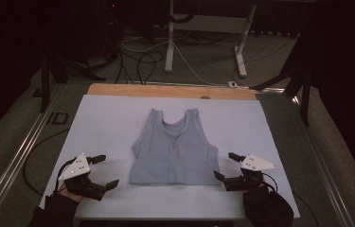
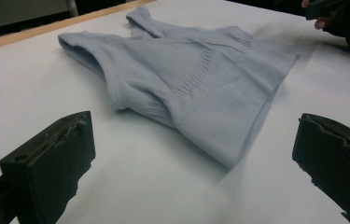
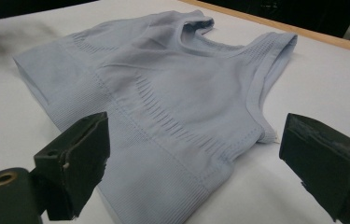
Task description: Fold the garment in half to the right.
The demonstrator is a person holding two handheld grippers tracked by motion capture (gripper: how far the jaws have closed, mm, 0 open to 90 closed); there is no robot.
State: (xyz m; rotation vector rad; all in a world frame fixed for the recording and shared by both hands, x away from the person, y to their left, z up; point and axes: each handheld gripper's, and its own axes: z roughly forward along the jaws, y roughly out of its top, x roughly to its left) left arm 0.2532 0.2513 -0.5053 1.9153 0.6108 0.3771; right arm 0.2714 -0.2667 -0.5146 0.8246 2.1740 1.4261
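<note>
Pale grey-blue ribbed knit crop top spread flat near the middle of the white sheet-covered table, straps toward the far wooden edge, hem toward the near edge. Seen close in the left gripper view and the right gripper view, lying smooth with faint creases.

Left black two-jaw gripper near the near left corner, just left of the top's hem corner, apart from the cloth. Jaws spread wide, nothing between them but bare sheet.

Right black two-jaw gripper near the near right side, just beside the top's right hem corner. Jaws spread wide, pinching nothing; in its own view one jaw over the hem band, contact with the cloth impossible to tell.
</note>
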